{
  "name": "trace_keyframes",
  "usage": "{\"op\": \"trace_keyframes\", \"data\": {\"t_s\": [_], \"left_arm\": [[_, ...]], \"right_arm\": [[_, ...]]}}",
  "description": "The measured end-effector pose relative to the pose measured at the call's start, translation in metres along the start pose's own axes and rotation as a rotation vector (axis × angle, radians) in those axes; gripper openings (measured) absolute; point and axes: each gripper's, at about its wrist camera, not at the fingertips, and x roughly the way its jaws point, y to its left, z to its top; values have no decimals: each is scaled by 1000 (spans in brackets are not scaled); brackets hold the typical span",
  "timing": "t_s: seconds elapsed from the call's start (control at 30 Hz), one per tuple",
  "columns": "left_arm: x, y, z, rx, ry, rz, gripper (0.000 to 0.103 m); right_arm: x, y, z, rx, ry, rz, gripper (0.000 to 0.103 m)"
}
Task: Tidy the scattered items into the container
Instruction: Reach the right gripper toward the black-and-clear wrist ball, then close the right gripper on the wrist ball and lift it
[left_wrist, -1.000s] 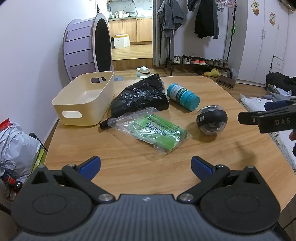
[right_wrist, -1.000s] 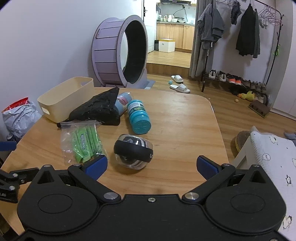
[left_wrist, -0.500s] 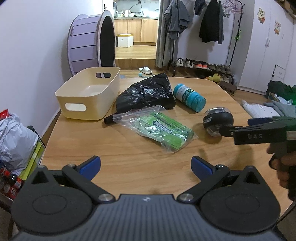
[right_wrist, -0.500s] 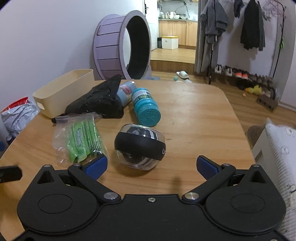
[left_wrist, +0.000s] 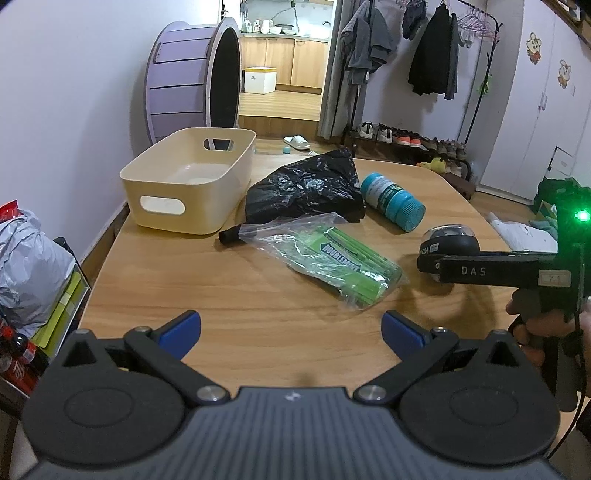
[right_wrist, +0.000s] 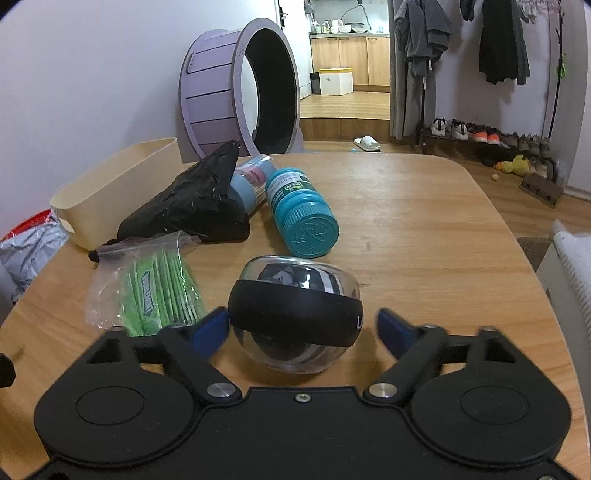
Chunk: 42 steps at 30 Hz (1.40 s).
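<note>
Right hand-held gripper (right_wrist: 298, 328), spread, straddles the gyro wrist ball (right_wrist: 293, 314); its rounded, smooth shell may squirt free on closing.

My left gripper (left_wrist: 291, 329) hangs low w/ jaws wide apart, gripping nothing. My right gripper (right_wrist: 302, 329) also has jaws apart; my right hand (left_wrist: 537, 323) grips its handle.
</note>
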Motion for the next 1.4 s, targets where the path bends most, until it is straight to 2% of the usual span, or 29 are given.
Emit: {"op": "trace_keyframes", "data": {"t_s": [0.03,0.07,0.43,0.67,0.87,1.1,1.23,1.4], "left_arm": [[0,0,0,-2,1,-1,103],[1,0,0,-3,2,-1,103],[5,-1,1,-3,-1,-5,103],[7,-4,5,-7,-8,-18,103],[11,-8,7,8,-8,-31,103],[14,-9,11,11,-11,-34,103],[18,-6,15,-2,-13,-34,103],[19,-6,18,3,-25,-76,103]], "right_arm": [[0,-2,0,9,-1,15,72],[-1,-3,-1,16,-3,30,71],[-14,-8,-4,1,9,30,70],[-27,-8,0,-70,10,22,70],[-26,-3,3,-106,4,30,70],[-6,-1,3,-115,51,60,70],[-9,0,8,-134,28,68,70],[-19,-1,14,-171,-7,86,70]]}}
